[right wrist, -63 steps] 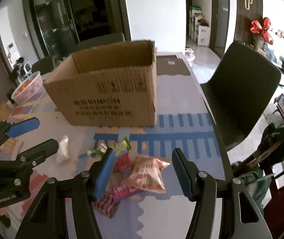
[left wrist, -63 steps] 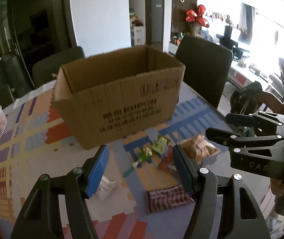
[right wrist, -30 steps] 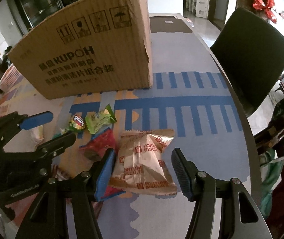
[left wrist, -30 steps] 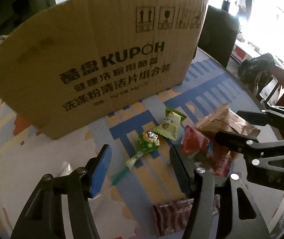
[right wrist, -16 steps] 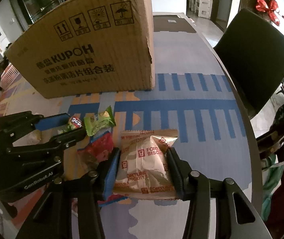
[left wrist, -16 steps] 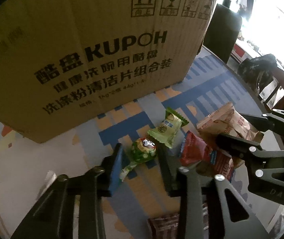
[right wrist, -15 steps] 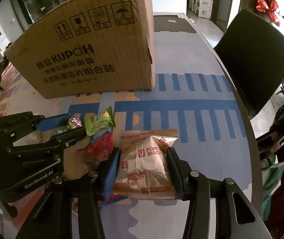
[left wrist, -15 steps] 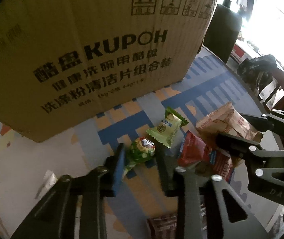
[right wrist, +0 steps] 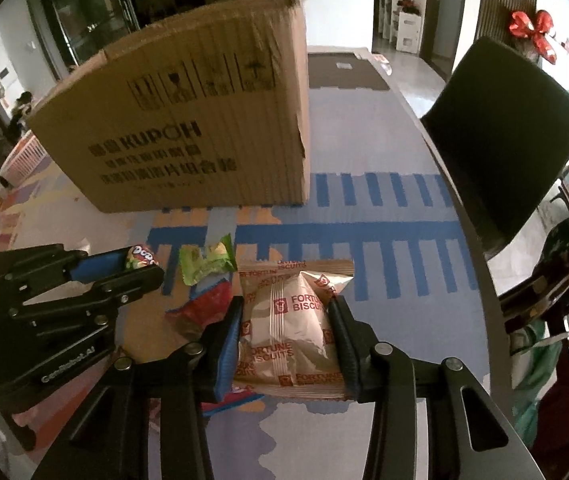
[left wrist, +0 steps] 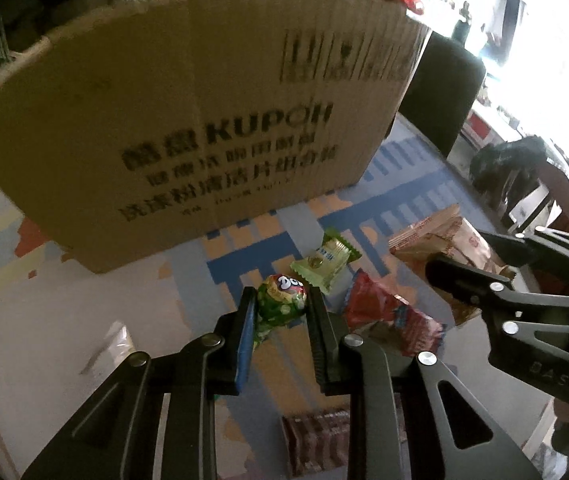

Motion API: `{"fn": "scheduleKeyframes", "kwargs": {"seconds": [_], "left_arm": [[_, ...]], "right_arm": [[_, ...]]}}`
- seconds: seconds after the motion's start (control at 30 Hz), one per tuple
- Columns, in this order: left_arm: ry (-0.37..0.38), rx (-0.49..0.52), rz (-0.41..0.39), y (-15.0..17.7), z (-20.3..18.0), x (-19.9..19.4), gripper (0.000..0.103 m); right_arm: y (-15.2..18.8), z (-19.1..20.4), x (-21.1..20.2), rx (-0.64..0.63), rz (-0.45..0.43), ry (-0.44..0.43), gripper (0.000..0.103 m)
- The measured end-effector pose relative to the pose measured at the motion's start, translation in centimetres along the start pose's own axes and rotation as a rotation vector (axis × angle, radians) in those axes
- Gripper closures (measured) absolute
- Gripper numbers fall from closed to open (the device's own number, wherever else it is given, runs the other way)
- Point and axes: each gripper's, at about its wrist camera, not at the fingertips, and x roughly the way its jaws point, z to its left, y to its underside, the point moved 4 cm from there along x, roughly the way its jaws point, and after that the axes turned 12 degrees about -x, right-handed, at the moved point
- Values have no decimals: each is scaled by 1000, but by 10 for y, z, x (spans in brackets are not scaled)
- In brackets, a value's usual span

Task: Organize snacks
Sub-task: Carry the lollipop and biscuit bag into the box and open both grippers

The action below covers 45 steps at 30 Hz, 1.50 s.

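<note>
My left gripper is shut on a green lollipop with a red top, low over the table; it also shows in the right wrist view. My right gripper is shut on a tan Fortune Biscuits bag, which also shows in the left wrist view. A large cardboard box stands just behind the snacks. A light green candy packet and a red packet lie between the grippers.
A striped dark red packet lies under my left gripper. A small clear wrapper lies at the left. A dark chair stands at the table's right edge. A pink basket sits left of the box.
Both grippers have closed further: the left onto the lollipop, the right onto the biscuit bag. Both views have pulled back slightly from the box.
</note>
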Motion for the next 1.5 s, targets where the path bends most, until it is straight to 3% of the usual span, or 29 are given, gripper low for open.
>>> {"fn": "scheduleKeyframes", "kwargs": {"seconds": [0.93,1.5], "left_arm": [[44,-17,-330,-33,-12,-149,78],[12,-33,-418,-83,4,-178,78]], "right_arm": [[-53,24,-119,-43,-322,-25,60],[-116,28,-149,-71,-422,-32,60]]}}
